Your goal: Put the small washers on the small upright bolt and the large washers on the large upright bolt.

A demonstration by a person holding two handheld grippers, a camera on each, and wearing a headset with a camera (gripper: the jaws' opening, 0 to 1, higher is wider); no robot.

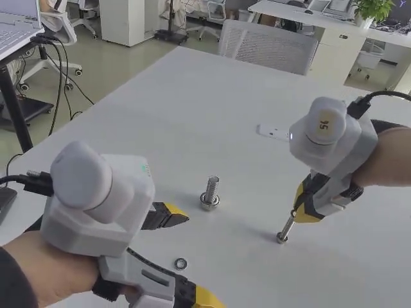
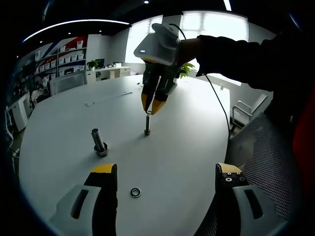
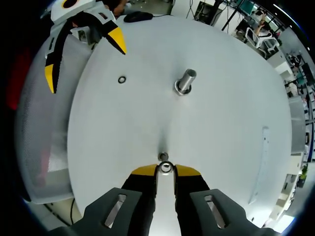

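Right gripper view showed the right gripper [image 3: 166, 170] pinching a small washer [image 3: 166, 167] over the small bolt [image 3: 163, 156]; left gripper [image 2: 166, 170] gaped wide.

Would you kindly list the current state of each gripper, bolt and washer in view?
left gripper: open, holding nothing.
right gripper: shut on held washer, at small bolt's top.
held washer: pinched between jaws.
small bolt: upright.
large bolt: upright.
loose washer: flat on table.
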